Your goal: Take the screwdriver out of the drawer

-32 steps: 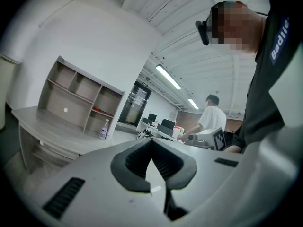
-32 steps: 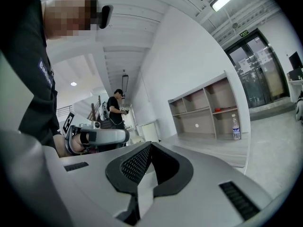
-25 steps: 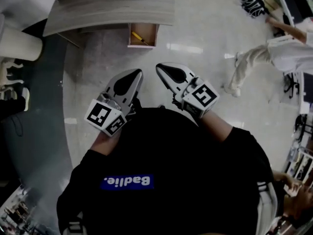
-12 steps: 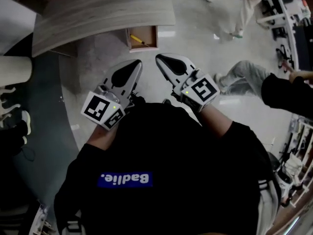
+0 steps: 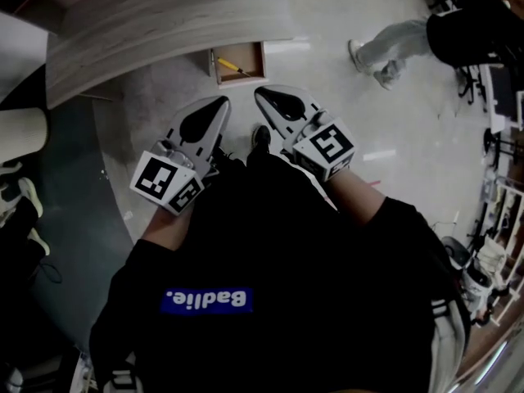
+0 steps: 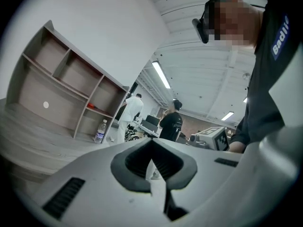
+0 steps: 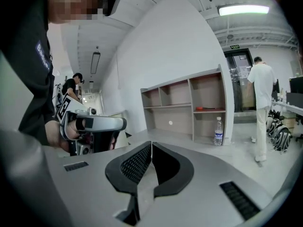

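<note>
The pale, glossy floor (image 5: 344, 146) fills most of your head view. The bystander in light trousers (image 5: 385, 46), who stood at the right a second ago, now strides along the top right edge. The long curved desk (image 5: 164, 23) with its grey wood-grain top sits lower in the picture than before, so you've closed in on it. In your gripper views an open shelf unit of pale wood boards (image 7: 189, 100) stands against a smooth white wall.

Your left gripper (image 5: 222, 101) is grey moulded plastic narrowing to a point, with its black-and-white marker cube behind. It has come closer to the drawer than it was a second ago, and its dark pads (image 6: 135, 162) are pressed together with nothing between them. Your right gripper (image 5: 260, 94), same build, has come forward alongside, its jaws likewise closed and empty. The two tips sit near each other, not touching.

Just beyond them the small open drawer (image 5: 242, 79), a shallow box of light wood, juts out from under the desk. The yellow-handled screwdriver (image 5: 230, 65) with its thin dark shaft lies slantwise inside, untouched, right where it lay before. A clear plastic water bottle (image 7: 218, 131) stands upright at the foot of the shelf unit's end.
</note>
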`<move>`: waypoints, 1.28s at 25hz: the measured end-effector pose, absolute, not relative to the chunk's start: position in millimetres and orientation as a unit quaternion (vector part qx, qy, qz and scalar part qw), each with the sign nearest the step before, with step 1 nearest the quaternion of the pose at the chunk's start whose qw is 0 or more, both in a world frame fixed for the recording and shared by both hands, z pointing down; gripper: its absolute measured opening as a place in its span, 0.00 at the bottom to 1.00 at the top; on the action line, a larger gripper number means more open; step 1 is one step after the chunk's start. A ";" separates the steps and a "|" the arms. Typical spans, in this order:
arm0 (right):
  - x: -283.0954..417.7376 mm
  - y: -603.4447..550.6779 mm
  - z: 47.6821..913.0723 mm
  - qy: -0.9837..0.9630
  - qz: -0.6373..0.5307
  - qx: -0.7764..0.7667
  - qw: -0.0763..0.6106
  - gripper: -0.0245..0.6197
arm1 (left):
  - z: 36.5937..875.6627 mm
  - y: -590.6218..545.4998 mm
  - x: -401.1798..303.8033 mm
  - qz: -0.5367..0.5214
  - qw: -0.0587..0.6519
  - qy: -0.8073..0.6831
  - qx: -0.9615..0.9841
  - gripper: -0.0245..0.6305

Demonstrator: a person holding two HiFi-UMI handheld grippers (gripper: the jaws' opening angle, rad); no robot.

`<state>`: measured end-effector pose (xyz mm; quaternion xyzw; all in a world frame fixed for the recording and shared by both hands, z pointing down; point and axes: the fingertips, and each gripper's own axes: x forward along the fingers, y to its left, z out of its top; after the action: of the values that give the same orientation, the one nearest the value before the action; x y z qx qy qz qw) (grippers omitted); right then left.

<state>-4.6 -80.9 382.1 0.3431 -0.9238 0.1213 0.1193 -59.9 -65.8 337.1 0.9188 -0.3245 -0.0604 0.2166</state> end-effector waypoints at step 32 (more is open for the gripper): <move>-17.1 -185.6 542.2 -0.924 0.153 0.221 0.270 0.17 | 348.8 -135.3 -61.0 -0.041 0.230 -0.458 0.857 0.03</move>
<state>-17.1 -185.6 542.2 0.2211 -0.9244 0.1530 0.2704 -61.0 -135.3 348.8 0.8575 -0.4581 -0.0414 0.2305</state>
